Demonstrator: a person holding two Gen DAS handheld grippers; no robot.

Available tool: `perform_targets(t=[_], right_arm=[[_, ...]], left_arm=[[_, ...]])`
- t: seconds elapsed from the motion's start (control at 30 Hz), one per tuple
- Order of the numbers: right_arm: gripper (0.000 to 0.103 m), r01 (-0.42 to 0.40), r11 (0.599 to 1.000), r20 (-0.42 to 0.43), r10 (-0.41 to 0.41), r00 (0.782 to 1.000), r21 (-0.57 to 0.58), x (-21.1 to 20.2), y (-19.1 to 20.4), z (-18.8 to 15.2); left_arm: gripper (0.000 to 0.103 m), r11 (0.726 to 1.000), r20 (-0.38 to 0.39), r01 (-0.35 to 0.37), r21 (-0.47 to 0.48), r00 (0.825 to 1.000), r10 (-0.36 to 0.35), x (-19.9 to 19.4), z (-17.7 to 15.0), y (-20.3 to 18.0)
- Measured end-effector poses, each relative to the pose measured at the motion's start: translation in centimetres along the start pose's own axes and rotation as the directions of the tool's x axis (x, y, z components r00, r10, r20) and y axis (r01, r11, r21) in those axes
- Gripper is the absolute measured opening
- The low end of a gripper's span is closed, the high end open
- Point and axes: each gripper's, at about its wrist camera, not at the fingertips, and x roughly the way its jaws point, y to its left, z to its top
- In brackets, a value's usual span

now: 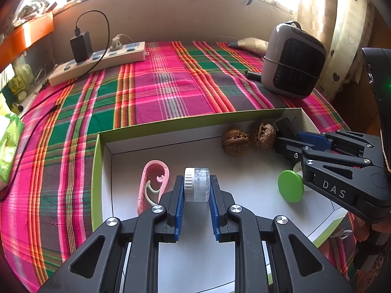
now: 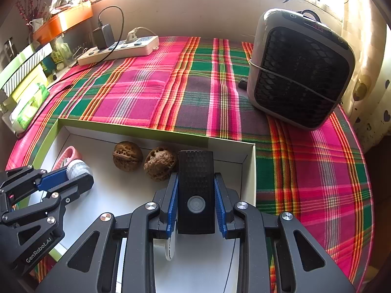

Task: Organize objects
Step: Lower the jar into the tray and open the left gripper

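Blue-padded fingers of the left gripper are clamping a small clear jar over the white box; the right gripper is pinching a black remote-like device (lowest end hidden). Two walnuts, a pink case and a green disc are already lying inside, so sorting looks nearly finished.

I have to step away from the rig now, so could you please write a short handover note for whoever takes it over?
Left gripper: shut on a small clear jar with a white lid, over the box floor.
Right gripper: shut on a black remote-like device, at the box's far right corner.
Already in the white box: two walnuts, a pink plastic case, a green disc.
Left: release both held items inside the box.
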Motion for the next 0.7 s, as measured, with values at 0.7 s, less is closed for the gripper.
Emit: perform_targets(t=[0.7], right_arm=[[0.028, 0.014, 1.0, 0.009, -0.014, 1.0, 0.007, -0.06, 0.09, -0.04]], left_arm=[[0.026, 1.0, -0.002, -0.007, 0.001, 1.0, 0.007, -0.07, -0.14, 0.12]])
